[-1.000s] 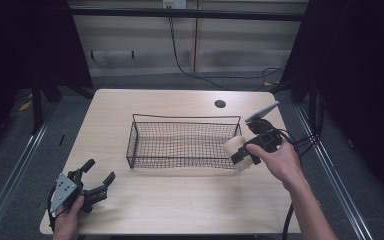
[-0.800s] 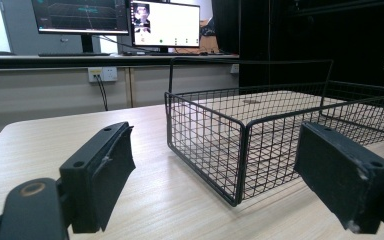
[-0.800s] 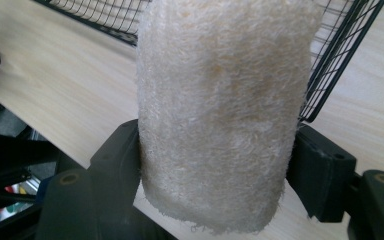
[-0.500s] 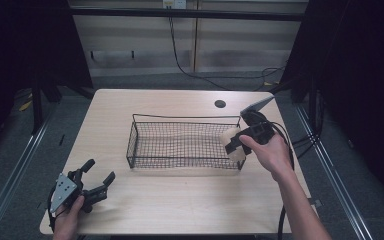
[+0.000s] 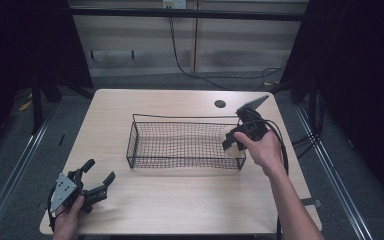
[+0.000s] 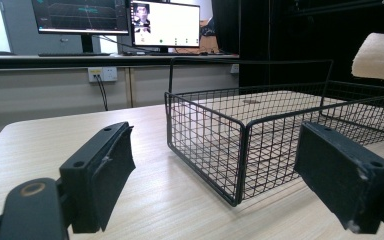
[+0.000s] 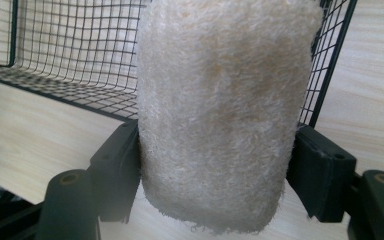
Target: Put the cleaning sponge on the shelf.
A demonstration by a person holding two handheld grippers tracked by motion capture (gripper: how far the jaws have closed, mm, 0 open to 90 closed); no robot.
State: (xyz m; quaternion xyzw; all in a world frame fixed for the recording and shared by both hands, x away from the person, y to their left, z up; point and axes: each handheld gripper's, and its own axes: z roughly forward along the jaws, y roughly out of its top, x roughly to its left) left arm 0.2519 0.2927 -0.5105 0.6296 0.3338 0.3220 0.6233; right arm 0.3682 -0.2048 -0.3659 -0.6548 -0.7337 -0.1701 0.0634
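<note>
A loofah [image 7: 215, 115] is being clamped by the right hand-held gripper [image 5: 236, 141] over the basket [image 5: 180, 162] rim, centre-right of frame; it is risking being snagged there. The left hand-held gripper [image 5: 96, 178] is being held wide.

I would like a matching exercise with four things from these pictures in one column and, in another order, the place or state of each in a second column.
Things:
1. Cream fuzzy rolled towel
2. Black wire mesh basket
3. Left hand-held gripper
4. Small dark round hole in the light wooden table

Places or states:
A. Open, at the table's near left corner
B. Far side, beyond the basket
C. Clamped between the right hand-held gripper jaws
D. Standing at the table's middle

Pairs: 1-C, 2-D, 3-A, 4-B
</note>
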